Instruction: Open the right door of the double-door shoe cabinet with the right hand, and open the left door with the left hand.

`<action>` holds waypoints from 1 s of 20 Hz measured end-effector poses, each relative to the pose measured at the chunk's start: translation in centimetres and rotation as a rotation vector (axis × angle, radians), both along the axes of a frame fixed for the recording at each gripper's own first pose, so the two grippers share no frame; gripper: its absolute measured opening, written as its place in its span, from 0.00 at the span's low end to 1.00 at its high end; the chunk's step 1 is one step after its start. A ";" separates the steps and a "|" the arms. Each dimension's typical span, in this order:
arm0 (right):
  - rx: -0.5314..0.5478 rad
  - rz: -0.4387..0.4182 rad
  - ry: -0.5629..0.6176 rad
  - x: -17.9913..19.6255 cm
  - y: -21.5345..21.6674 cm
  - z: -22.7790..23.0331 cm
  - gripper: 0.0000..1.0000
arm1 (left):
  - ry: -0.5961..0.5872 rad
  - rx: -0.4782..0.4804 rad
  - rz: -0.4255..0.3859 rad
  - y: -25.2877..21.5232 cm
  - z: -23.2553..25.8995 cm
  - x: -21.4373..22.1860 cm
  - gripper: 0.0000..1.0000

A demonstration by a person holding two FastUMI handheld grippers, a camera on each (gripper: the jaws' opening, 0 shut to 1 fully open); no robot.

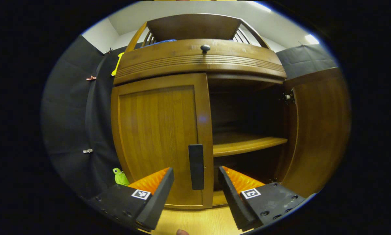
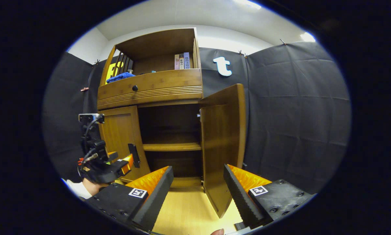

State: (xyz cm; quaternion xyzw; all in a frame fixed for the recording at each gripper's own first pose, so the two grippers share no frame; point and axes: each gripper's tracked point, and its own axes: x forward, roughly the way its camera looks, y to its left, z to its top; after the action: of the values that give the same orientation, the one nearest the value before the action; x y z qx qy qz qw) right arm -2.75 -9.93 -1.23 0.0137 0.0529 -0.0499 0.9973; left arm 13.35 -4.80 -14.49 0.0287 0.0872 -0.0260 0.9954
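The wooden shoe cabinet [image 1: 198,62] stands close ahead in the left gripper view. Its left door [image 1: 159,137] is closed, with a dark vertical handle [image 1: 196,166] near its inner edge. My left gripper [image 1: 195,192] is open, its fingers on either side of that handle, a little short of it. The right door [image 1: 316,130] is swung wide open, baring a shelf [image 1: 247,145]. In the right gripper view the open right door [image 2: 223,143] stands edge-on in front of my open right gripper [image 2: 198,192], which holds nothing. The left gripper [image 2: 117,168] shows by the left door [image 2: 122,140].
A drawer with a round knob [image 1: 205,48] sits above the doors, and an open top shelf holds a blue cloth [image 2: 120,77] and books [image 2: 181,61]. A green toy [image 1: 120,177] lies on the floor left of the cabinet. Black cloth walls surround it; light wood floor [image 2: 185,209] lies in front.
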 end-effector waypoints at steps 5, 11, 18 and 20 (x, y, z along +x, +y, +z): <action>0.003 0.007 0.007 1.7 0.7 -0.2 0.98 | 0.020 0.002 -0.002 -0.4 -2.3 3.8 0.69; 0.007 -0.014 0.024 3.3 0.1 -0.8 0.98 | 0.055 -0.040 0.019 -0.5 -3.4 7.3 0.50; 0.039 -0.012 0.029 3.0 -0.2 -1.2 0.98 | 0.114 -0.034 0.050 -0.2 -4.0 6.9 0.34; 0.040 -0.014 0.026 2.8 -0.5 -1.0 1.00 | 0.119 -0.025 0.051 0.0 -3.8 6.4 0.31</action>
State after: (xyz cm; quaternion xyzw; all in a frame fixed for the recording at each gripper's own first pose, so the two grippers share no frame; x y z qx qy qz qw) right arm 0.09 -10.44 -2.25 0.0332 0.0668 -0.0562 0.9956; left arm 19.73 -4.83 -18.29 0.0125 0.1467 -0.0034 0.9891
